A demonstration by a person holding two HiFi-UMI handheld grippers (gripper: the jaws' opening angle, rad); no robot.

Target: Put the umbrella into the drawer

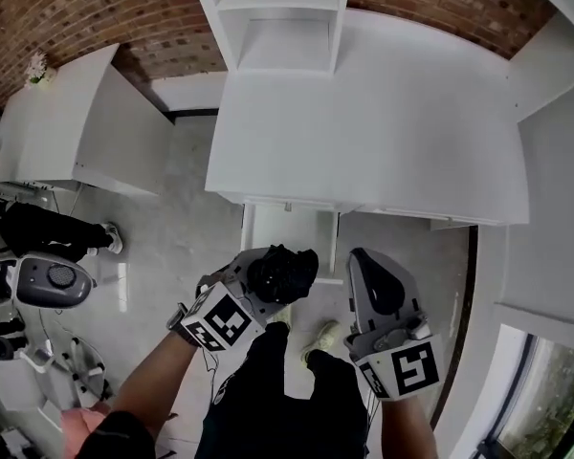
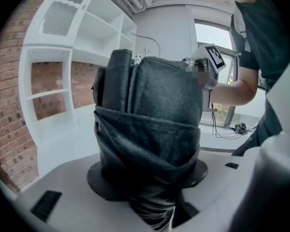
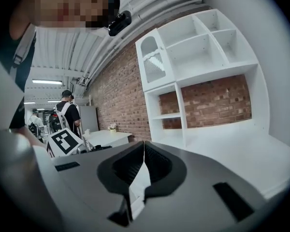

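Your left gripper sits low and centre-left in the head view. Its jaws are spread wide and clamp a folded black umbrella. In the left gripper view the umbrella fills the middle of the frame, standing up between the two black pads, its fabric bunched and wrapped round by its strap. The pads press on it from both sides.

Your right gripper is just right of it in the head view, close by but not touching. Its jaws are pressed together with nothing in them. The right gripper view shows the tips meeting at centre frame.

The drawer is pulled out from under the front edge of the white bench, just above the umbrella in the head view. The umbrella is not in it. It is in the air over the floor, with its top overlapping the drawer's near edge in the picture. I can't tell how high it is above the drawer.

White shelves stand at the back of the bench against the brick wall. A second white table is at upper left. Your shoes show between the grippers at the bottom. Another person with a backpack stands at far left in the right gripper view.
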